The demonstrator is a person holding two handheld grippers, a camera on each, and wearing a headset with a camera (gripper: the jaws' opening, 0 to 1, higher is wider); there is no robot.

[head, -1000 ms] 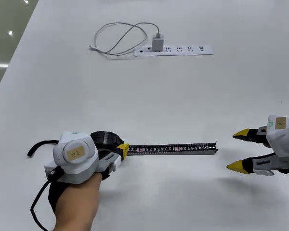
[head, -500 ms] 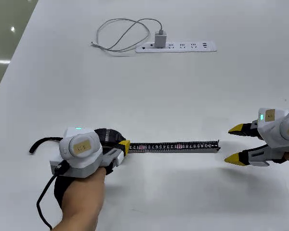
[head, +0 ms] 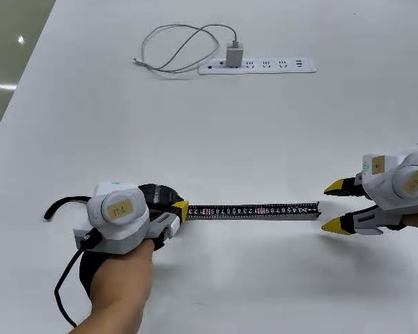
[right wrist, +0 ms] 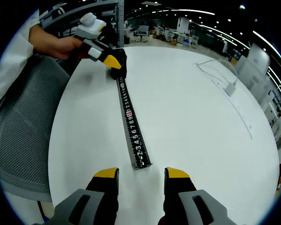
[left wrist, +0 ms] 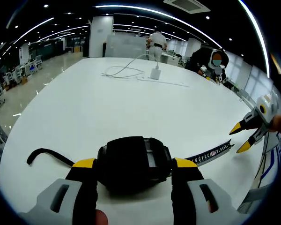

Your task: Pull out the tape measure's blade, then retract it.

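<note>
White bench [head: 265, 139] | L claw [left wrist: 134, 163] grips tape measure [head: 159, 197], part hidden | R claw [head: 327, 207] spread

tape measure [head: 155, 196] in left tool [head: 171, 213], blade [head: 254, 211] out (flat)

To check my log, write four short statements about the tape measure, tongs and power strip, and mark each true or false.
1. The left tongs clamp the tape measure. True.
2. The blade is fully retracted. False: it lies pulled out on the table.
3. The right tongs grip the blade's tip. False: they are open, just short of it.
4. A charger is plugged into the power strip. True.
</note>
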